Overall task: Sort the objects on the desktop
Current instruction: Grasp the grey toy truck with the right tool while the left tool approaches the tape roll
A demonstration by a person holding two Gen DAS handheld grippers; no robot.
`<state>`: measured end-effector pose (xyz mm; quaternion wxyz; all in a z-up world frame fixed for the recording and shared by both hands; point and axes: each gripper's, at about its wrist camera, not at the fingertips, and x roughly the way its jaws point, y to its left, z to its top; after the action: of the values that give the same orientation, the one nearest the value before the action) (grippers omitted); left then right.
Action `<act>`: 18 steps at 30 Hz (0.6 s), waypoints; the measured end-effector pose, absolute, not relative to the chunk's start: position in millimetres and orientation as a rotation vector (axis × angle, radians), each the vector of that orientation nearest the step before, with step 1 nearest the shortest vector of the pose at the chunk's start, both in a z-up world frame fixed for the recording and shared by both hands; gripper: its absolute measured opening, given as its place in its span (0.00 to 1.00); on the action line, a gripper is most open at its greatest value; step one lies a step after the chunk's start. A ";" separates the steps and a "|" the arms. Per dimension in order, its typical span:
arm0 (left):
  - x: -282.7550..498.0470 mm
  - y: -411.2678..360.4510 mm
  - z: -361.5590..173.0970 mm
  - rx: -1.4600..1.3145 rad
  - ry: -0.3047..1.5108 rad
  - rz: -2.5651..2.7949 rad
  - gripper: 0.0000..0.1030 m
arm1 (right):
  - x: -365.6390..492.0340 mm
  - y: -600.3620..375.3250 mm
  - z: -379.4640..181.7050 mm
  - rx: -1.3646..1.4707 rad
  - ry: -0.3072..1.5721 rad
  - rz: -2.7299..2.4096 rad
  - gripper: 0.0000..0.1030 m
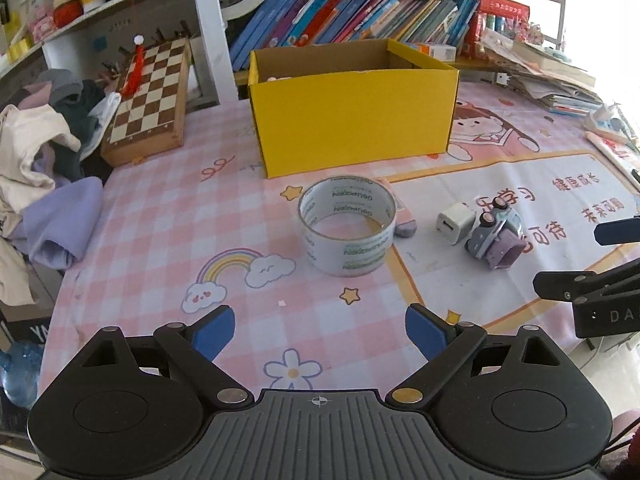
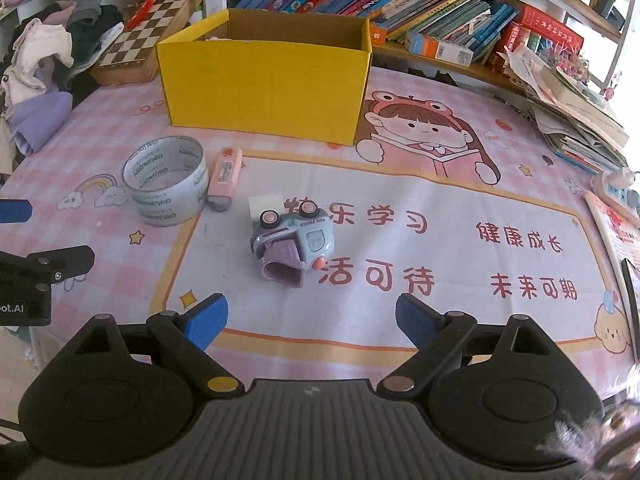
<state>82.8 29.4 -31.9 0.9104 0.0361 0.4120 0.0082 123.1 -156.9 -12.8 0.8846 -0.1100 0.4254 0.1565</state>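
Observation:
A roll of clear tape (image 1: 347, 225) (image 2: 165, 179) stands on the pink desk mat. Beside it lies a pink eraser-like case (image 2: 224, 178), mostly hidden behind the roll in the left wrist view (image 1: 405, 227). A white charger cube (image 1: 456, 222) (image 2: 265, 204) touches a toy truck (image 1: 496, 234) (image 2: 294, 244) lying on its side. A yellow open box (image 1: 352, 108) (image 2: 264, 72) stands behind them. My left gripper (image 1: 320, 332) is open and empty, short of the tape. My right gripper (image 2: 312, 322) is open and empty, short of the truck.
A chessboard box (image 1: 150, 100) and a heap of clothes (image 1: 44, 152) lie at the left. Books (image 1: 352, 12) line the shelf behind the box. Stacked papers (image 2: 576, 108) and a power strip (image 2: 616, 184) are at the right.

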 end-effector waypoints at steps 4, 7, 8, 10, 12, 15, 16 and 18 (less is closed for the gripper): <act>85.0 29.2 -34.2 0.075 0.862 0.014 0.92 | 125.0 -156.5 -14.0 -0.233 0.893 0.330 0.89; 86.8 28.7 -35.2 0.078 0.869 0.012 0.92 | 126.4 -156.6 -14.1 -0.232 0.893 0.336 0.89; 87.4 28.5 -35.5 0.078 0.871 0.011 0.92 | 126.8 -156.3 -14.4 -0.234 0.893 0.338 0.89; 89.0 27.2 -36.9 0.079 0.877 0.006 0.92 | 127.5 -155.6 -14.9 -0.239 0.892 0.342 0.89; 90.1 24.5 -38.1 0.085 0.881 -0.005 0.92 | 128.2 -155.3 -15.0 -0.243 0.892 0.347 0.89; 92.0 21.6 -39.4 0.091 0.884 -0.016 0.92 | 129.7 -155.6 -15.9 -0.247 0.894 0.354 0.89; 92.9 21.4 -39.6 0.091 0.884 -0.016 0.92 | 130.3 -155.9 -16.3 -0.248 0.897 0.355 0.89; 94.3 21.7 -39.7 0.086 0.886 -0.013 0.92 | 131.4 -156.4 -17.1 -0.249 0.901 0.357 0.89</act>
<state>94.3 21.7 -39.7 0.9026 0.0418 0.4283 -0.0064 131.4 -156.4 -17.1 0.8774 -0.1194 0.4319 0.1714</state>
